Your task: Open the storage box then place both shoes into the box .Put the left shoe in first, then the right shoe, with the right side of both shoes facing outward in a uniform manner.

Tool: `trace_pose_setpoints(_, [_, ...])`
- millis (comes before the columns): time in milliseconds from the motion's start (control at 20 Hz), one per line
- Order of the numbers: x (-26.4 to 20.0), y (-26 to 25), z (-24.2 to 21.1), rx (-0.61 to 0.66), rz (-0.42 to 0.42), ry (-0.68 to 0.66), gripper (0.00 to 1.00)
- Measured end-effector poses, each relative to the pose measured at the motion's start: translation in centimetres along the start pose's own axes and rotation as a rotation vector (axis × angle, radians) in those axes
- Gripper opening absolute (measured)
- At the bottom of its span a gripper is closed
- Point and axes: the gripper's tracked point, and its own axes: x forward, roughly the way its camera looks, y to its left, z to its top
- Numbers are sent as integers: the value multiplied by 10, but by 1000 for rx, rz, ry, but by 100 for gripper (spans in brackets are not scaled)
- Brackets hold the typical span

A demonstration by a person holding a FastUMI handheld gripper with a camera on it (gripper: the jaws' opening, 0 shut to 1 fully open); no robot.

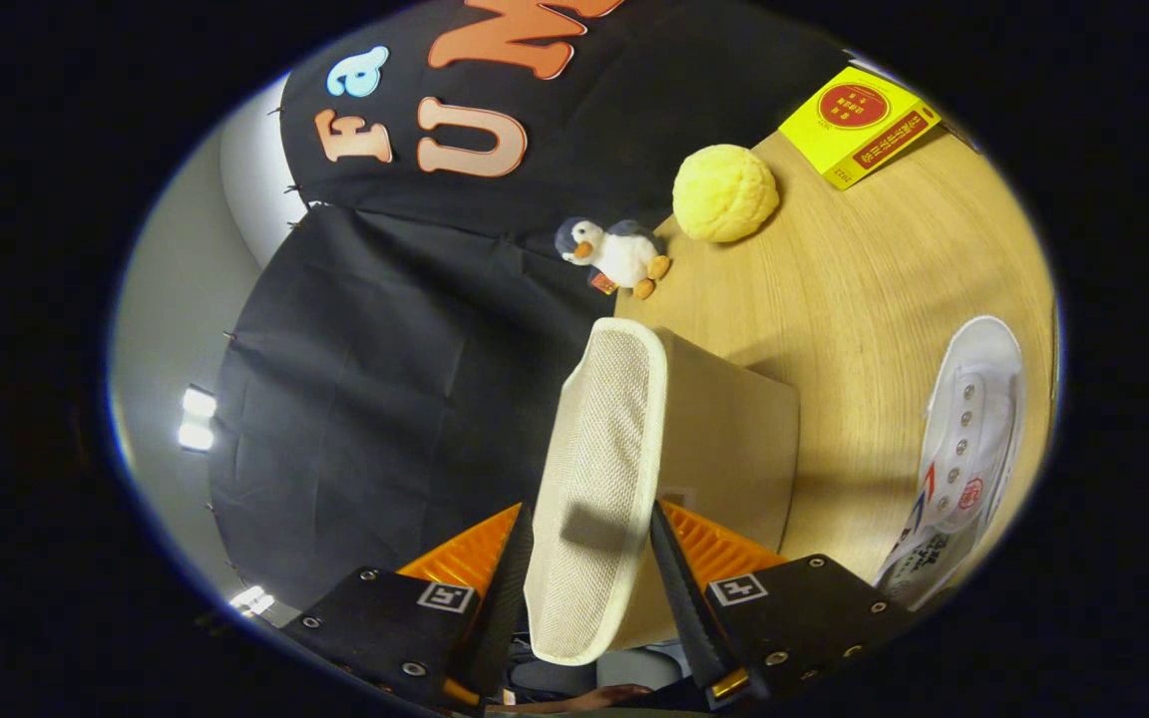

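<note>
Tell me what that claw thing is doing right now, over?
Claw shut on the beige mesh lid of the beige fabric storage box, lid swung up. White canvas shoe waits on the wooden table beside the box. Nothing blocking.

Black cloth wall [385, 399] behind a wooden table [884, 279] — bright lights [197, 419] beside it.

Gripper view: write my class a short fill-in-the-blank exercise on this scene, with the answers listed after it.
1. The gripper has both fingers pressed on the box's mesh ____.
2. The plush toy beyond the storage box is a ____.
3. The white shoe lies on the ____ table.
4. The flat packet past the round bun is ____.

Answers: lid; penguin; wooden; yellow
</note>
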Motion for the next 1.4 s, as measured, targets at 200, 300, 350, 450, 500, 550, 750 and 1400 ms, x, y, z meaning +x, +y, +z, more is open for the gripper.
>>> trace_pose_setpoints(200, [-6,46,9,3,105,-24,60])
trace_pose_setpoints(300, [-3,72,13,-22,145,-30,53])
trace_pose_setpoints(350, [-2,90,14,-36,170,-33,49])
trace_pose_setpoints(450, [5,119,14,-74,207,-41,44])
trace_pose_setpoints(500, [11,128,15,-100,204,-41,41])
trace_pose_setpoints(550, [18,136,16,-130,190,-40,38])
trace_pose_setpoints(750, [60,155,7,-195,119,-5,24])
trace_pose_setpoints(1400, [227,218,-46,-235,51,146,17])
